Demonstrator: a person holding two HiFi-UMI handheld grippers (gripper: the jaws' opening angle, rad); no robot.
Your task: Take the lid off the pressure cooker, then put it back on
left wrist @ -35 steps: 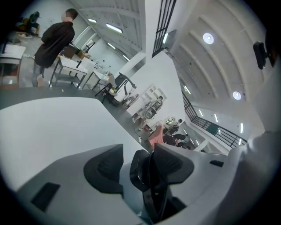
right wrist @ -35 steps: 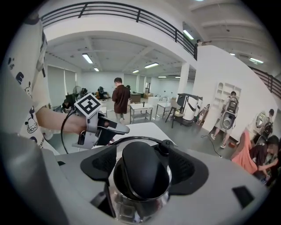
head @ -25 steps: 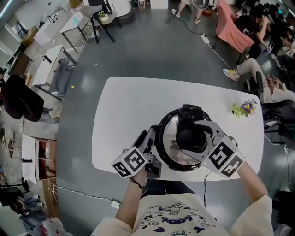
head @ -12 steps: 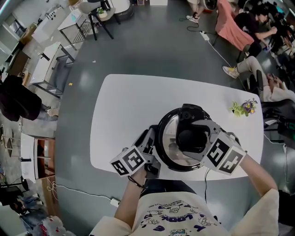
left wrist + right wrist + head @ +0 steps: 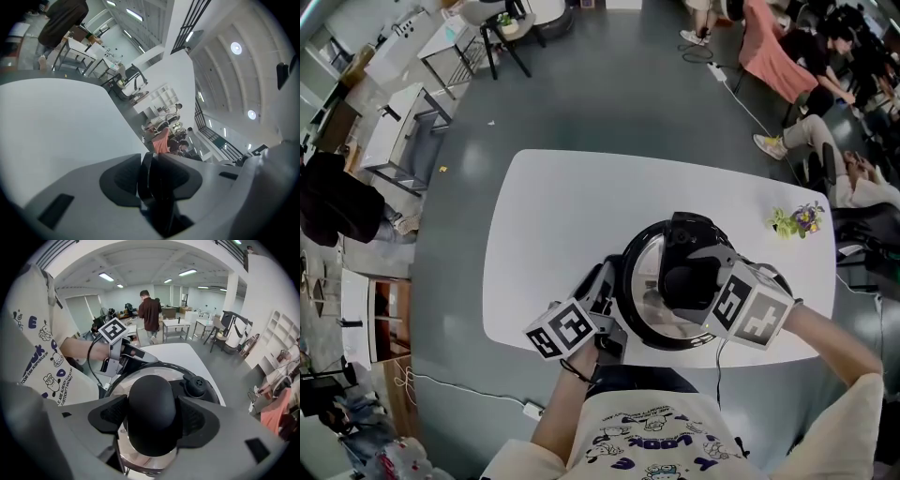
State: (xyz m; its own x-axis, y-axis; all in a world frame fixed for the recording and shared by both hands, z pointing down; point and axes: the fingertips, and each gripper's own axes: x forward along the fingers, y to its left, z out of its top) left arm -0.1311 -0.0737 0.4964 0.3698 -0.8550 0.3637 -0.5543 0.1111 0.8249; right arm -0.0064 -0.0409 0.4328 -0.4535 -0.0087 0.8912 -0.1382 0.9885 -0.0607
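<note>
The pressure cooker (image 5: 639,323) is sitting near the front edge of the white table (image 5: 553,216), just in front of the person, and its lid (image 5: 137,380) is lying seated on the pot all round, as far as the head view and the right gripper view show. Neither half of the job looks done yet: the lid has not come off, so lifting it and setting it back are both waiting.

The right gripper (image 5: 153,417) is pointing steeply down over the lid and its jaws are closing on the rounded black knob (image 5: 152,404), which is filling the gap between them, with the pads pressing on its flanks. The vent valve (image 5: 197,386) is standing just beyond the knob, clear of the jaws.

The left gripper (image 5: 151,176) is reaching in nearly level at the cooker's near-left rim, and its jaws are closing onto a thin black piece seen edge-on (most likely the pot's side handle (image 5: 149,187), judging from where that gripper is showing in the right gripper view). This looks like bracing the pot while the other hand is preparing to lift or twist the lid.
</note>
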